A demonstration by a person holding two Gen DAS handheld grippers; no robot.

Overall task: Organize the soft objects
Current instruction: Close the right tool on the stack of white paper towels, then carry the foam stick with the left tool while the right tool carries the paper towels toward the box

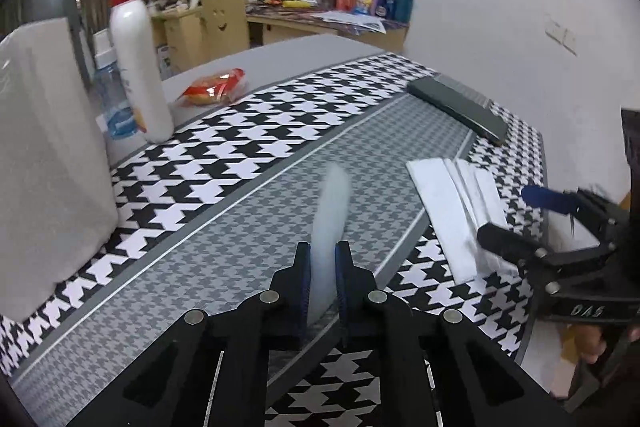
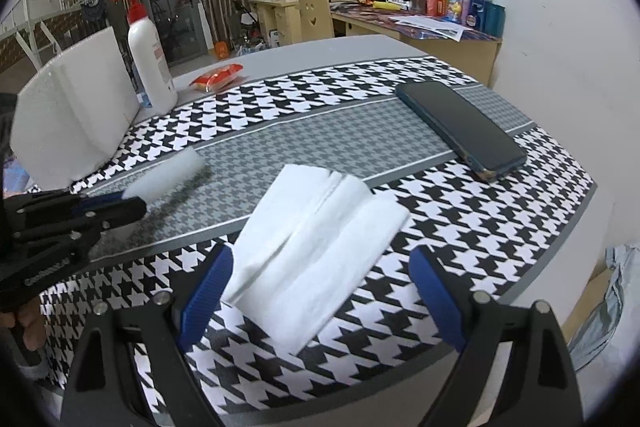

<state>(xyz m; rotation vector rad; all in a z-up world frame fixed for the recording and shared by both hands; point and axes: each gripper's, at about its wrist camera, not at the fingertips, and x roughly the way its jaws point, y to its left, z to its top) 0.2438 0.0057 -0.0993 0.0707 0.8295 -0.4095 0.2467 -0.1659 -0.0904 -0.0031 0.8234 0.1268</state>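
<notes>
At the bottom centre of the left wrist view, the left tool [image 1: 323, 259] is pinched narrow on a white foam strip [image 1: 330, 227], its two blue pads pressing the strip from either side so that it stands on edge and reaches away from the tool over the grey band of the houndstooth cloth [image 1: 224, 131] covering the tabletop. In the right wrist view that same strip [image 2: 168, 173] sticks out from the tool at the left edge of the frame and casts a blurred shadow on the cloth beneath it; I cannot tell whether its far end touches the cloth. The right tool [image 2: 320, 283] stands wide at the bottom of its own view, blue pads [image 2: 208, 291] well apart on either side of a loose pile of white pads [image 2: 312, 239] lying flat on the black-and-white part of the cloth, with neither pad pressing on the pile. In the left wrist view the pile [image 1: 460, 211] sits at mid right, with the right tool's dark finger over its near end. A dark phone [image 2: 460, 127] lies upper right of the pile. At upper left stand a white foam block [image 2: 76, 115], a white pump bottle [image 2: 150, 59] with a red top, and a red snack packet [image 2: 216, 77].
</notes>
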